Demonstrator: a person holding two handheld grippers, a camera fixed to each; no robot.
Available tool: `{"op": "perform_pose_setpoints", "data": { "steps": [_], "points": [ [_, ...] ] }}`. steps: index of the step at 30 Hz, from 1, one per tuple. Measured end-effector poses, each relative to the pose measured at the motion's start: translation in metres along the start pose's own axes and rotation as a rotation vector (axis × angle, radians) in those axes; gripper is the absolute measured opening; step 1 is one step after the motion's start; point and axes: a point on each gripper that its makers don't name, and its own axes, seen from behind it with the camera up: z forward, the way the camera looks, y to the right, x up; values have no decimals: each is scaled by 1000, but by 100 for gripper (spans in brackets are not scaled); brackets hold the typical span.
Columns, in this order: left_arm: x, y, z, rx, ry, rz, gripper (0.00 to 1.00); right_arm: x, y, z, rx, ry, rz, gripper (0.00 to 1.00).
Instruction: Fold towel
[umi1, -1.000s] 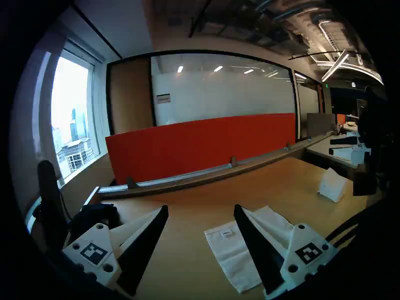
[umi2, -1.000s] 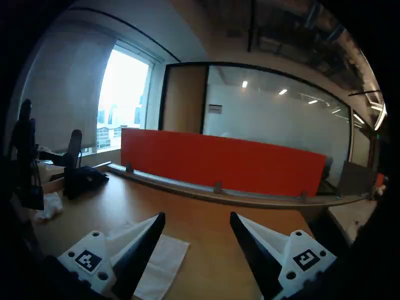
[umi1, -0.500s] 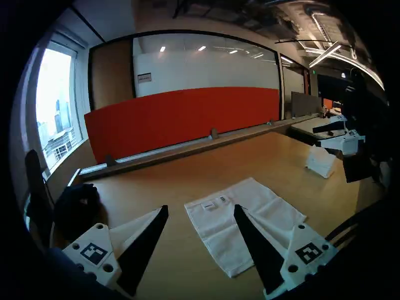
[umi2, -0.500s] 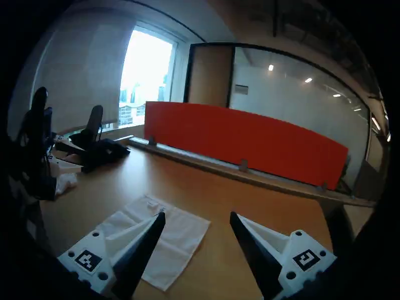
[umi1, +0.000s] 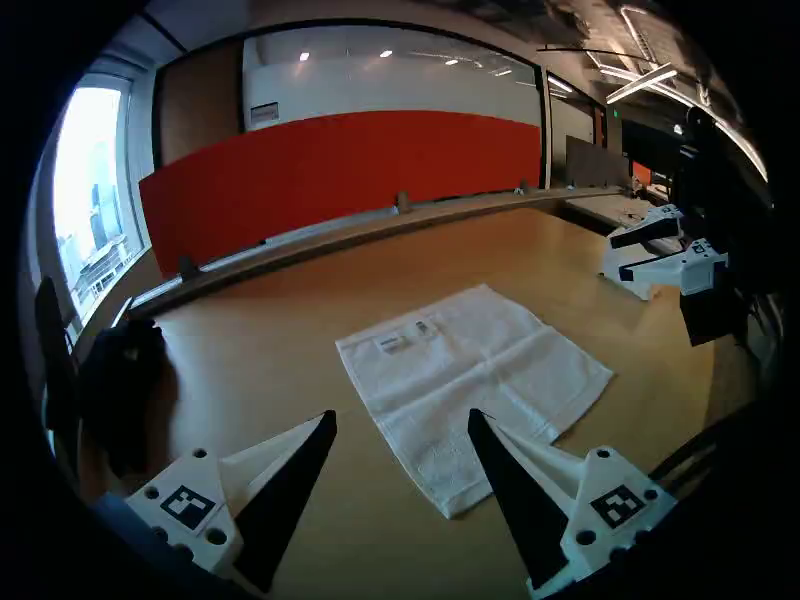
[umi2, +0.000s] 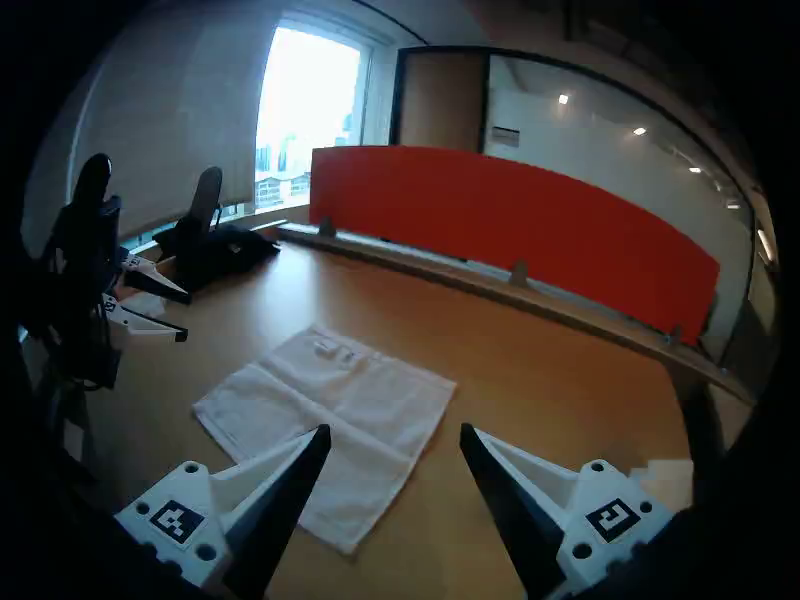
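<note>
Left gripper view: towel (umi1: 470, 370) lay flat at frame centre on the desk (umi1: 250, 330).
You held left gripper (umi1: 401, 415) and right gripper (umi2: 394, 430) wide open, gripping nothing.

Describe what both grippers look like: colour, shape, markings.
The left gripper and right gripper match: white bodies, wedge-shaped fingers tapering to points with black inner faces, and a square black-and-white marker plus small round holes on each.

A white towel (umi1: 470, 360) (umi2: 335, 395) lies spread flat and unfolded on the wooden desk (umi1: 280, 340), with small tags near its far edge.
</note>
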Motion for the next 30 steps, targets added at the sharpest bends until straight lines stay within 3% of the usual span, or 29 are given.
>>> {"op": "perform_pose_setpoints", "data": {
  "steps": [15, 30],
  "points": [
    [-66, 24, 27, -79, -151, 39, 97, -73, -21, 27, 62, -132, -18, 100],
    [-112, 43, 39, -155, -294, 63, 98, -128, -34, 34, 111, -243, -52, 100]
  ]
}}
